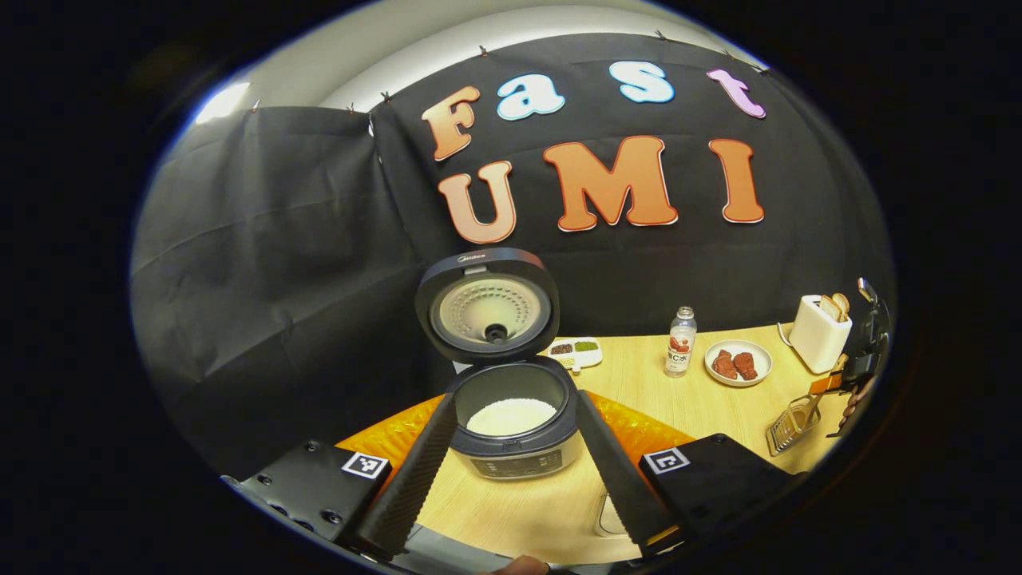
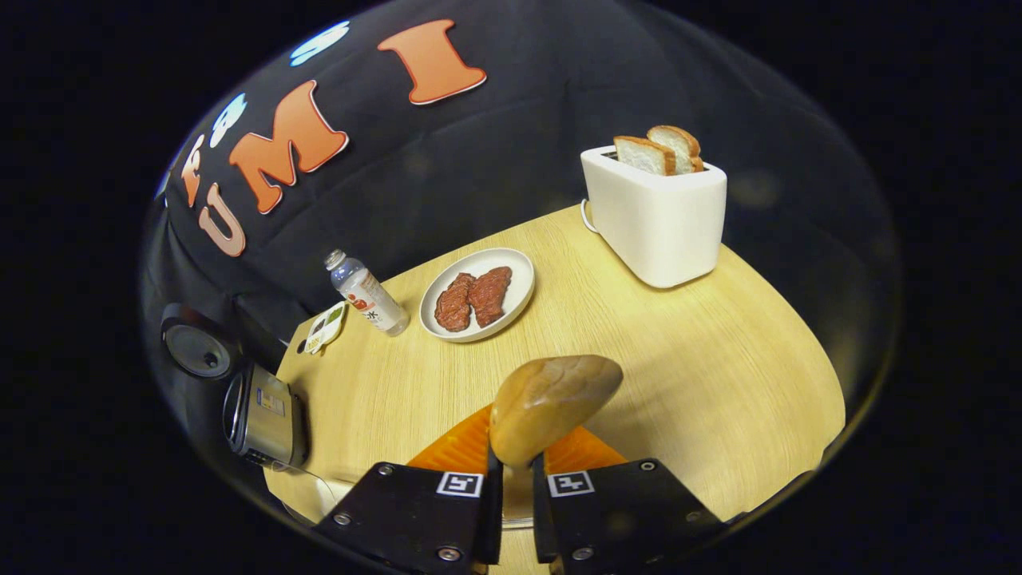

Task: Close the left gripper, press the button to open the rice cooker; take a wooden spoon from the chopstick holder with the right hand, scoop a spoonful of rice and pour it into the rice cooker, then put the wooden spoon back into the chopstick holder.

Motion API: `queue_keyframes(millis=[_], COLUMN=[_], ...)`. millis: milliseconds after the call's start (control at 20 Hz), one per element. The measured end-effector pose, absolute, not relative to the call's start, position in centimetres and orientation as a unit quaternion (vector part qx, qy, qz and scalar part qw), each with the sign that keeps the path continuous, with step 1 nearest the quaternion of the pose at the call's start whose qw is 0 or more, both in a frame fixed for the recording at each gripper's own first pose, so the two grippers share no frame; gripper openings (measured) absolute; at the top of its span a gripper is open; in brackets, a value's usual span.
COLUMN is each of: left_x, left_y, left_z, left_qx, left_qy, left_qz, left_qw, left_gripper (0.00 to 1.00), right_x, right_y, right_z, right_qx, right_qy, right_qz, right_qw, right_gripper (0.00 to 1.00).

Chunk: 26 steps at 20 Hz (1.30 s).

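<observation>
Light wooden table (image 2: 703, 375) bearing open rice cooker (image 1: 511, 399), bottle (image 2: 367, 294), meat plate (image 2: 519, 275), toaster (image 2: 659, 216), wire holder (image 1: 790, 423).

White toaster (image 2: 656, 216) holding two bread slices (image 2: 659, 150), plate (image 2: 511, 299) of meat, water bottle (image 2: 366, 293), wooden table (image 2: 718, 375)

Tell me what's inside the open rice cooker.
The rice cooker holds a low mound of white rice. The pot's bottom under it is covered.

Count on counter (image 2: 703, 375): one rice cooker (image 1: 511, 415), lid open; one wooden spoon (image 2: 551, 403); one bottle (image 2: 367, 299); one plate (image 2: 511, 299) with two meat pieces (image 2: 473, 297); one toaster (image 2: 655, 212) with two bread slices (image 2: 659, 150); one wire holder (image 1: 792, 423); one small sectioned dish (image 1: 576, 351).
</observation>
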<state>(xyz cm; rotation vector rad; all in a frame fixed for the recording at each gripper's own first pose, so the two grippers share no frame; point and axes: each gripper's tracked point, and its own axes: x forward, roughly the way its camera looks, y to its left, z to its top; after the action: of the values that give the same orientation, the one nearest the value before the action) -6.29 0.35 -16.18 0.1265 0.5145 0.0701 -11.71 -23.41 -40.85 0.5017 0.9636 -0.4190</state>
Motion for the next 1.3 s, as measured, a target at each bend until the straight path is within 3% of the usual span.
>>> queue_keyframes(millis=[200,300,350,450,550,750,950,1300], left_x=[-4.0,-1.7,-0.5,2.1,5.2,11.3,18.0,25.4], left_y=[3.4,5.4,6.3,7.9,8.2,8.0,7.2,6.7], left_z=[-15.4,-14.4,-13.9,-12.9,-12.0,-11.5,-10.5,-16.4], left_qx=[0.039,0.030,0.032,0.025,-0.009,-0.023,-0.074,-0.071], left_qy=[0.246,0.232,0.225,0.209,0.204,0.182,0.170,0.283], left_qz=[0.059,0.079,0.087,0.099,0.097,0.085,0.064,0.057], left_qw=[0.967,0.969,0.970,0.972,0.974,0.979,0.980,0.955], left_gripper=[1.00,0.96,0.96,1.00,0.96,0.97,0.96,0.96], right_x=[-12.5,-13.3,-13.4,-13.7,-13.9,-14.2,-15.1,-17.4], right_y=[-22.9,-23.6,-24.1,-25.2,-25.9,-26.3,-26.5,-27.2], right_z=[-40.2,-39.7,-39.2,-37.2,-34.5,-28.1,-22.5,-17.0], right_qx=[0.257,0.247,0.236,0.217,0.207,0.172,0.120,0.056], right_qy=[0.471,0.480,0.475,0.461,0.440,0.384,0.346,0.298], right_qz=[-0.185,-0.198,-0.208,-0.221,-0.230,-0.234,-0.238,-0.270], right_qw=[0.823,0.818,0.822,0.831,0.843,0.877,0.900,0.914], right_gripper=[0.27,0.40,0.55,0.70,0.78,0.86,0.86,0.86])
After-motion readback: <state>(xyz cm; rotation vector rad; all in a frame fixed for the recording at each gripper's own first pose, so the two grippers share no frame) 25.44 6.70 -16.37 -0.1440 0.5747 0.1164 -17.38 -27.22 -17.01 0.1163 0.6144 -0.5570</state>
